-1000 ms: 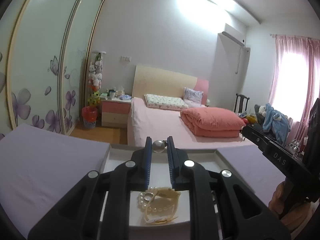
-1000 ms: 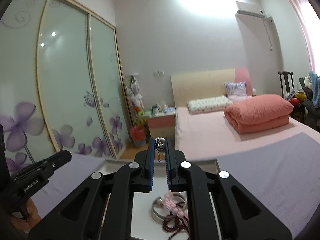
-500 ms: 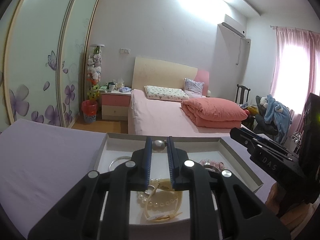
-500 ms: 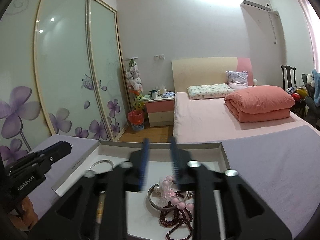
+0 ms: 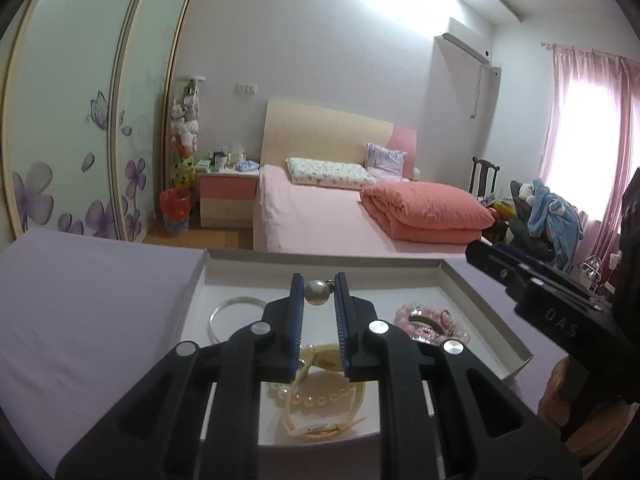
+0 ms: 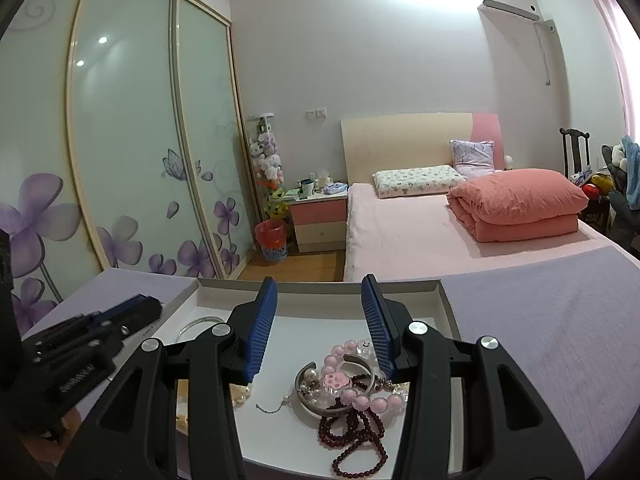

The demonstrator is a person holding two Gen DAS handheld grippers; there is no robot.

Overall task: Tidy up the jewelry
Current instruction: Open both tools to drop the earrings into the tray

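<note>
Over tray point(image 5: 486, 314): left gripper point(image 5: 318, 292) clamps pearl point(image 5: 317, 292); right gripper point(image 6: 319, 308) jaws just opening, empty. Lower pearl to bare floor, then release.

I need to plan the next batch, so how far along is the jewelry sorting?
Several pieces already lie in the white tray: pink bead bracelet, dark red beads, pearl strand. The left gripper holds a pearl earring above it, unplaced. The right gripper, just opening, is empty.
</note>
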